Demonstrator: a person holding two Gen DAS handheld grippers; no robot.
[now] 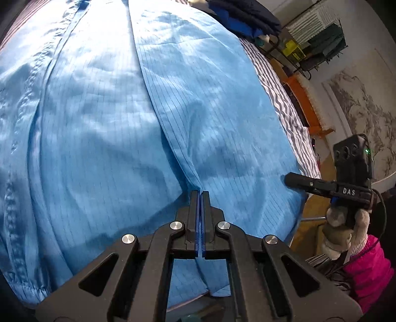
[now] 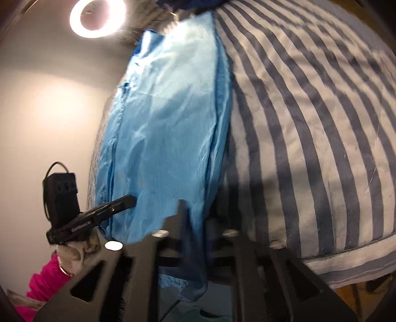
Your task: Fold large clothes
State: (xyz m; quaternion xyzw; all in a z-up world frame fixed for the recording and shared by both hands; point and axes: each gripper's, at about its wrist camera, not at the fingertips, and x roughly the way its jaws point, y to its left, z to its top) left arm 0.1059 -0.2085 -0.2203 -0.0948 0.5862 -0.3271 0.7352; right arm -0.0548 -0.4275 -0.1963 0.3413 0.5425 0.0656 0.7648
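Left black two-finger gripper (image 1: 200, 192) pinching a fold of the light-blue pinstriped garment (image 1: 104, 119).
The garment lies spread over the blue-and-white striped bedsheet (image 2: 309, 123); the right black gripper (image 1: 288, 178) grips its edge, fingers cloth-covered.

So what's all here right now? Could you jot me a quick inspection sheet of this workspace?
Surface: bed with a striped sheet, grey-blue and white bands.
Job's things: light blue garment spread over the sheet, lower hem at the near edge of the bed.
Clutter: dark blue clothes heaped at the far end of the bed.
Grippers: left gripper fingers shut on a fold of the garment's hem; right gripper has fabric draped between its fingers, closure blurred.
Cables: black cable looping off the right gripper.
Surroundings: clothes rack, orange frame, ring light, pink sleeve of the person.
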